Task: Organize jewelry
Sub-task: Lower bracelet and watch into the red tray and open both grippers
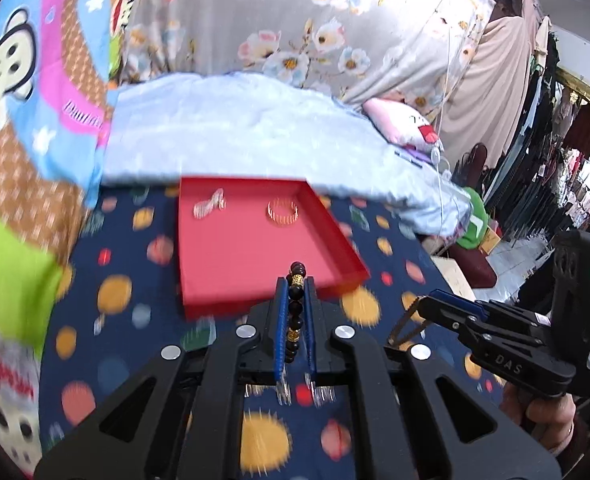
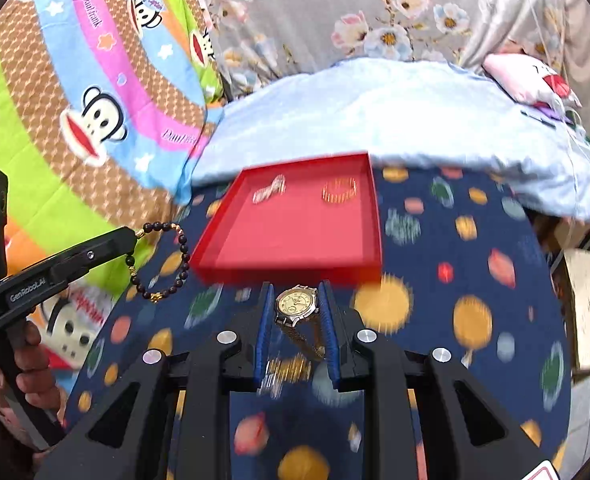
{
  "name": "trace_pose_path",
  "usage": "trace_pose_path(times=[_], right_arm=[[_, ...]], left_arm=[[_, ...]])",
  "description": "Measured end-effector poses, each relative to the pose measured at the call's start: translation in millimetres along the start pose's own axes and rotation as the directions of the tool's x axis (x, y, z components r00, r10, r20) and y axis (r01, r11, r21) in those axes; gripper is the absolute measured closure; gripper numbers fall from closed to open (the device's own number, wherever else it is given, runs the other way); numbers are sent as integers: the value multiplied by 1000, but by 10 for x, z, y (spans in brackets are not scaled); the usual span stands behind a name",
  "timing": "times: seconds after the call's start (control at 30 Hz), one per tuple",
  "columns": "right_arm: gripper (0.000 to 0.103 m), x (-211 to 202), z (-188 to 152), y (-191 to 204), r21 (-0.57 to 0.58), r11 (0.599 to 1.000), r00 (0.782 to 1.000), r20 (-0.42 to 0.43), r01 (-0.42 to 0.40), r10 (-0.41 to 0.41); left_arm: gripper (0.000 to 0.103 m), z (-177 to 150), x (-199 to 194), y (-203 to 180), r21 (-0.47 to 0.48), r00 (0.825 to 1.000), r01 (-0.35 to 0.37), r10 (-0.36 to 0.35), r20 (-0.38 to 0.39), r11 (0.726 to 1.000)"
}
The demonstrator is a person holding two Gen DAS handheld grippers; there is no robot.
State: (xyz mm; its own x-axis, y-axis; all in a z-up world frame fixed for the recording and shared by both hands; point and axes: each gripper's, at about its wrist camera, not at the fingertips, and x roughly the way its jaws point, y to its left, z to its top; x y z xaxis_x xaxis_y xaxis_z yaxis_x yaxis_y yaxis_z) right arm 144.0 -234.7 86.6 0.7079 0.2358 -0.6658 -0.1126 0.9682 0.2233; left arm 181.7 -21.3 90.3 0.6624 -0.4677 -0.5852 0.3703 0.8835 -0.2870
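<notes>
Bracelet [image 1: 296,312], low centre, is pinched in the nearly shut left gripper [image 1: 295,280]; watch [image 2: 297,305], low centre, is clamped by the right gripper [image 2: 297,292]. Both need carrying over the red tray [image 2: 291,240] at mid-frame, then releasing.

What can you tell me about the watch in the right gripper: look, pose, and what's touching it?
The watch has a round cream dial with a small sub-dial, a silver-looking bezel and a gold-toned metal band. It sits face up between the blue pads of the right gripper, which press on its case from both sides. The band hangs loose beneath, blurred. It is held above the dark spotted cloth, just short of the red tray, touching neither.
</notes>
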Motion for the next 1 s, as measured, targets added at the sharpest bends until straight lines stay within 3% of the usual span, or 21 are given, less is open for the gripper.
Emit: trace_pose_path(times=[0.2,0.37,0.47,0.73,0.8,0.87,1.0], right_arm=[[82,672,680,-90,-12,999,999,-12,-36,36],[82,1254,999,-156,0,998,998,-40,-56,56],[81,1564,1097,-226,18,998,996,-53,-65,66],[81,2082,1036,-300,3,999,993,-112,-32,32],[81,2070,958,-330,-2,1000,993,-116,-18,18],[77,1985,897,-341,-15,1000,995,-101,1,-3],[73,1707,762,-365,-32,999,997,-69,39,-41]], left_arm=[[96,522,639,94,36,999,-35,35,14,999],[96,774,1173,269,13,999,-51,52,-13,999],[96,866,1439,421,-25,999,-41,41,-27,999],[95,794,1909,683,-26,990,-120,117,-83,992],[85,735,1939,735,-18,983,-158,156,-96,987],[64,680,1909,788,-25,979,-182,178,-95,983],[49,564,1670,826,-32,973,-222,220,-74,974]])
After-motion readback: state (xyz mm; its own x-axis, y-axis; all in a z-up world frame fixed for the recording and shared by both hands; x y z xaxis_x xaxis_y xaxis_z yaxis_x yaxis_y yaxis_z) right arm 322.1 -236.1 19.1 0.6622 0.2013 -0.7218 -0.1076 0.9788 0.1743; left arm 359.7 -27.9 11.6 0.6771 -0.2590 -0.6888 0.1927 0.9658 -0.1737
